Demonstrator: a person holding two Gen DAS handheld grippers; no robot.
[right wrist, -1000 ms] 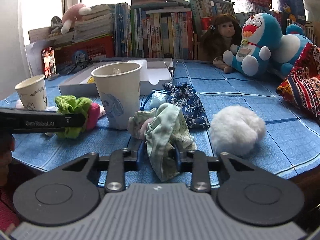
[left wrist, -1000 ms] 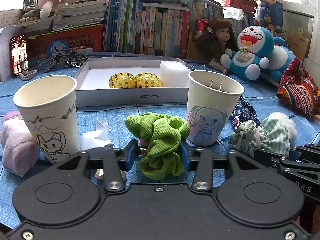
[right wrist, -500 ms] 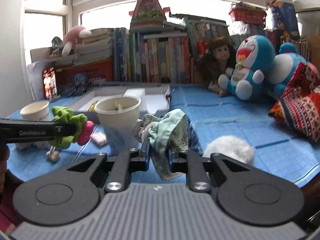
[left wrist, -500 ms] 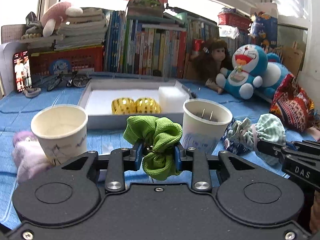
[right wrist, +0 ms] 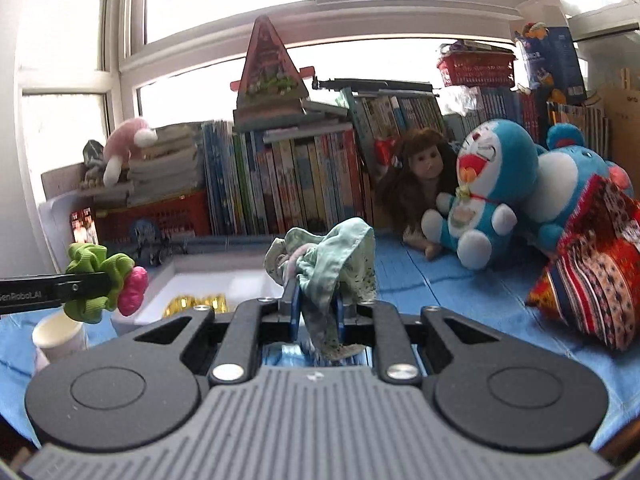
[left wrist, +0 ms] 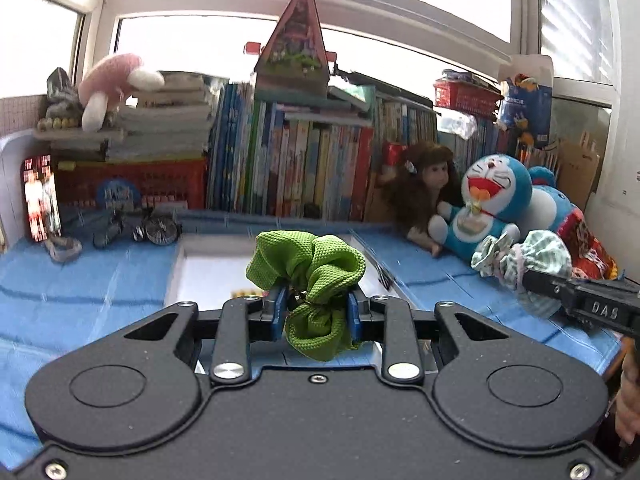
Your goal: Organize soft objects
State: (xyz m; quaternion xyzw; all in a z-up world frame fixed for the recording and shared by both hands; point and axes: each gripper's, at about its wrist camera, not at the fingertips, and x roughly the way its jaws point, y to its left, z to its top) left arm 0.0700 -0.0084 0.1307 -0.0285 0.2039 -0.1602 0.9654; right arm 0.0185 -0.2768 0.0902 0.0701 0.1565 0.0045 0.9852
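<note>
Above the blue counter (left wrist: pixel 80 280) your left hand-held gripper (left wrist: pixel 316 312) pinches the green scrunchie (left wrist: pixel 308 264) and your right hand-held gripper (right wrist: pixel 316 308) the pale striped scrunchie (right wrist: pixel 332 256), both raised, likely for carrying to the white box (right wrist: pixel 248 280)

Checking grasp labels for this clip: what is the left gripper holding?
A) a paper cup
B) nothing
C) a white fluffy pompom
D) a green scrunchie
D: in the left wrist view the left gripper is shut on the green scrunchie, whose fabric bunches between its blue pads, lifted off the blue table.
</note>
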